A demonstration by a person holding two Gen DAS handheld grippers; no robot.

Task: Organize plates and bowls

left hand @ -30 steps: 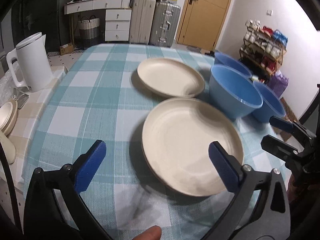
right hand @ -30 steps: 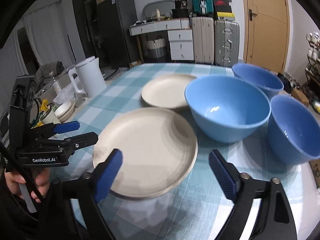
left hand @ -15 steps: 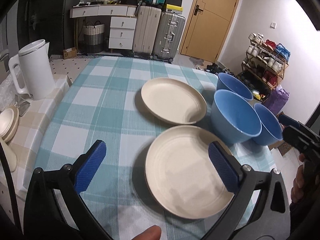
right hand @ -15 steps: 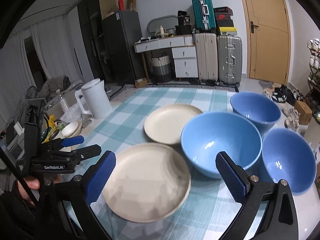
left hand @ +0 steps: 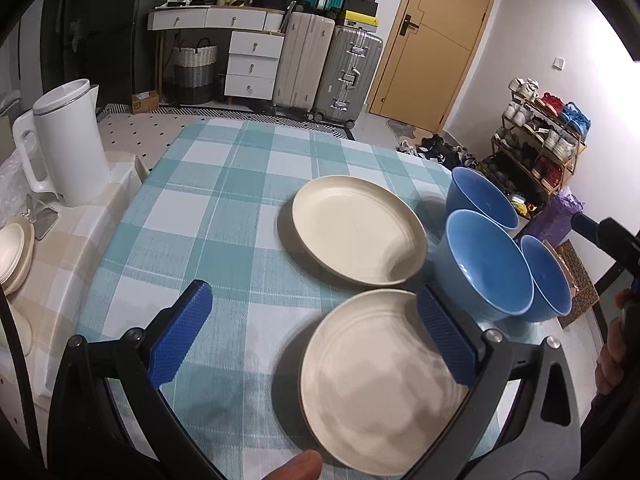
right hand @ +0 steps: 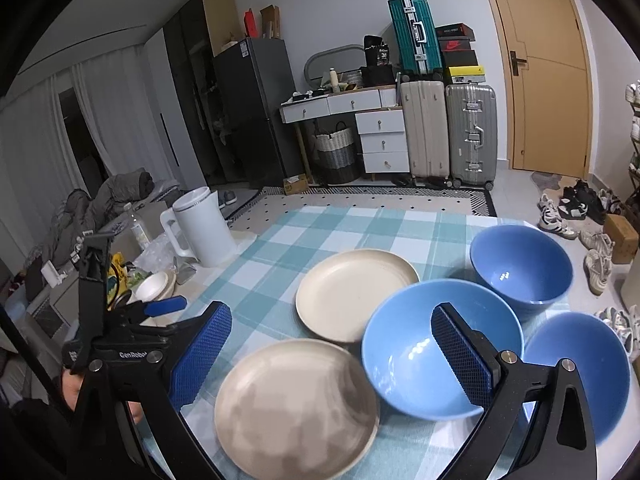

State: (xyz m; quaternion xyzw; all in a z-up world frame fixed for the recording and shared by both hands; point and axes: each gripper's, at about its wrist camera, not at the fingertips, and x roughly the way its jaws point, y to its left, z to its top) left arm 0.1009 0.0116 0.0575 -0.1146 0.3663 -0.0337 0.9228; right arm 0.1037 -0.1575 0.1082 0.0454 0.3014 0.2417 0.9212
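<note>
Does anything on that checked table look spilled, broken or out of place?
Nothing stands out. Two round cream plates lie flat and three blue bowls stand upright on the teal checked tablecloth, all apparently unchipped, with no spill. Both hand-held grippers are open and hold nothing.

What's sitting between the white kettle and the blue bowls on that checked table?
Two cream plates: the far plate and the near plate, on the checked tablecloth between the kettle and the bowls. The right wrist view shows it best.
</note>
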